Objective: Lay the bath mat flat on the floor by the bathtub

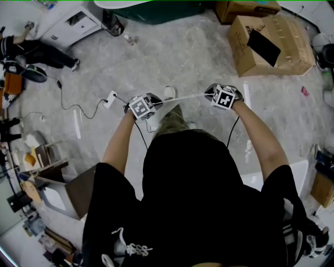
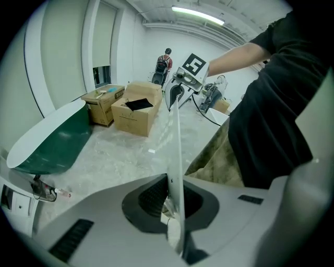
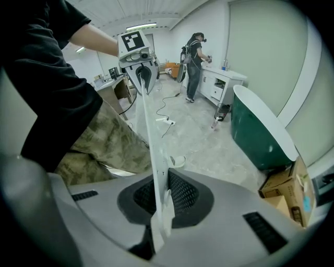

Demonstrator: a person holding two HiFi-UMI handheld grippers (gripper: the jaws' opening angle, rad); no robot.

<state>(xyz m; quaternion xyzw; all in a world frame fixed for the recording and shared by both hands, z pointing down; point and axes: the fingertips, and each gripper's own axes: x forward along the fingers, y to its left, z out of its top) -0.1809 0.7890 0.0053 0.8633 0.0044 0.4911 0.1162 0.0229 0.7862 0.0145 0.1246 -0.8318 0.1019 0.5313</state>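
Open floor (image 1: pixel 182 57) ahead, bathtub (image 1: pixel 156 10) beyond, cardboard boxes (image 1: pixel 271 47) right, cable (image 1: pixel 78 109) left

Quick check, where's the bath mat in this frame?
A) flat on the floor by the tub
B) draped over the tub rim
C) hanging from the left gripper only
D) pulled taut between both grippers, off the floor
D: the bath mat runs as a thin taut edge from the left gripper to the right gripper, each shut on one end of it, and the head view shows it above the floor.
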